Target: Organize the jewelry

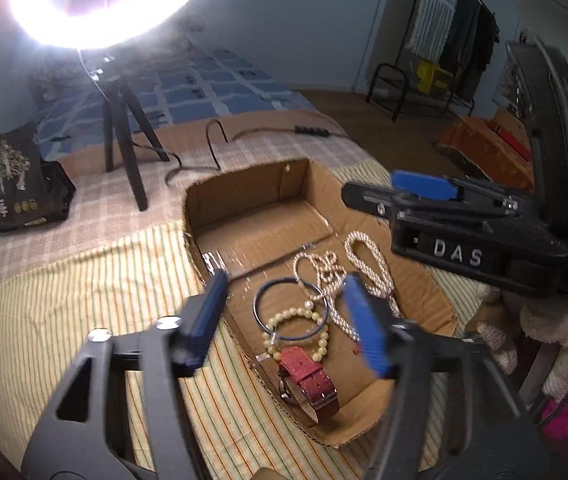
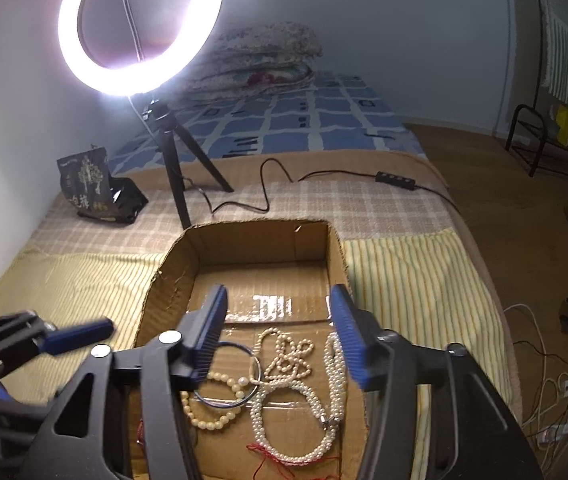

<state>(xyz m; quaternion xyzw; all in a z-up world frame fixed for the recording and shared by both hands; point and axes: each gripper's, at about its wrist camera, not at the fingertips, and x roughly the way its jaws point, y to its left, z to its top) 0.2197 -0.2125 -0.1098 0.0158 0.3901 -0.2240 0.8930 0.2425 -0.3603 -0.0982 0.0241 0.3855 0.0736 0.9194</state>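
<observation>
Now, from the left wrist I see my left gripper (image 1: 284, 320) wide and empty over the cardboard box (image 1: 244, 192) holding limp, tangled pearl strands (image 1: 364, 264), while from the right wrist my right gripper (image 2: 280, 334), also wide, could pinch the slippery pearl necklace (image 2: 296, 420) by one loop.

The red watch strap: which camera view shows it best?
The left wrist view: the red watch strap lies in full sight at the near end of the cardboard box. In the right wrist view, the right gripper hides that spot.
</observation>
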